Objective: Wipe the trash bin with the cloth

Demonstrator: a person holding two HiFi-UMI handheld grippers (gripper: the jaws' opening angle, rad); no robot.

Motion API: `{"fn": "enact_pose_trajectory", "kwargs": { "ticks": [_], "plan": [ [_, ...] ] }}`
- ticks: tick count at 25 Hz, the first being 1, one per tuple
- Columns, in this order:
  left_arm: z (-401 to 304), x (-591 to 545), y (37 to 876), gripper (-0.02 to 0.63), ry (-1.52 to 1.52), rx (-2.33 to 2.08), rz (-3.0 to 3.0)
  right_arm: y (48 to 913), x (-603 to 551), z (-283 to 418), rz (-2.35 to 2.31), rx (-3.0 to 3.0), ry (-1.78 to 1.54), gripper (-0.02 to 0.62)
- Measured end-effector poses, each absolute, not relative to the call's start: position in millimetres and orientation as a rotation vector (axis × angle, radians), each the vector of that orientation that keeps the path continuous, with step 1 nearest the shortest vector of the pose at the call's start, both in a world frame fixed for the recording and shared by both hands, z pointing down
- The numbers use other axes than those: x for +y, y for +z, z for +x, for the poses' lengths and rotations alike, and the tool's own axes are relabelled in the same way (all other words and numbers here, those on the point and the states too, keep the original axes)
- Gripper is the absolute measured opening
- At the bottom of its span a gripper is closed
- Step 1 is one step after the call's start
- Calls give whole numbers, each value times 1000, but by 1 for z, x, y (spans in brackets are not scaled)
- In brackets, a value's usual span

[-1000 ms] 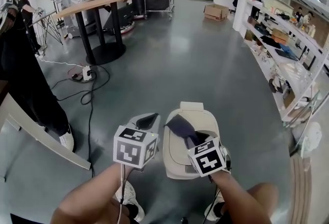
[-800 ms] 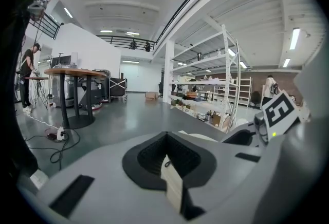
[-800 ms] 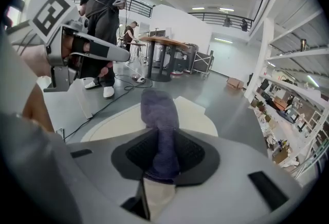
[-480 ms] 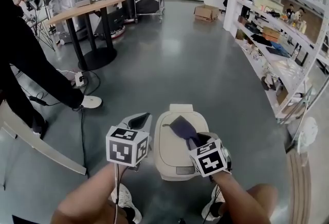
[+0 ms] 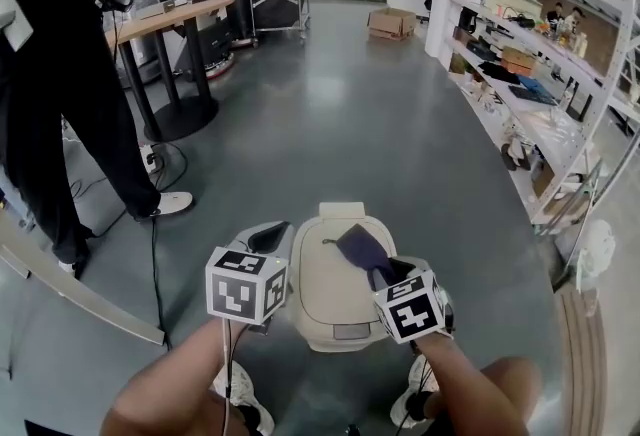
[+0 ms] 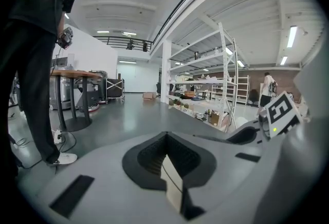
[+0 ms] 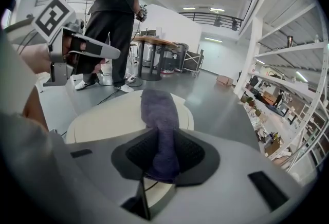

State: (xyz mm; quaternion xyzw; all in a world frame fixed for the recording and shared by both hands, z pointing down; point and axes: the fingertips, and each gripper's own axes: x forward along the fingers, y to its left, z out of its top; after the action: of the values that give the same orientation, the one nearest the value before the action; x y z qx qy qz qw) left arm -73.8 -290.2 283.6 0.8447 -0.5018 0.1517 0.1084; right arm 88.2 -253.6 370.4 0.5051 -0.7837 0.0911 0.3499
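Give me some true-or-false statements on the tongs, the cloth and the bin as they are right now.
1. The right tongs are shut on the purple cloth. True.
2. The left tongs hold a second cloth. False: they are shut with nothing between them.
3. The beige trash bin stands open. False: it is closed.
4. The cloth is over the bin's top. True.
5. A person in black stands to the bin's right. False: they stand off to the left, near the round table.

Head view steeply down over trash bin; gripper views low, forward, toward shared shelving.
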Motion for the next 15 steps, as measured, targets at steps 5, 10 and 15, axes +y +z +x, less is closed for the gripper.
{"fn": "enact_pose_trajectory", "kwargs": {
  "ticks": [5,10,15],
  "plan": [
    [-62,-288,284,-2,460,-1458,2506,373,-251,101,1329,-2002,238,98],
    [-54,-287,286,-2,473,-1442,2514,375,-248,106,1337,-1994,258,98],
    [-51,-285,289,-2,483,-1436,2514,367,-249,102,1363,-2013,233,98]
  ]
}}
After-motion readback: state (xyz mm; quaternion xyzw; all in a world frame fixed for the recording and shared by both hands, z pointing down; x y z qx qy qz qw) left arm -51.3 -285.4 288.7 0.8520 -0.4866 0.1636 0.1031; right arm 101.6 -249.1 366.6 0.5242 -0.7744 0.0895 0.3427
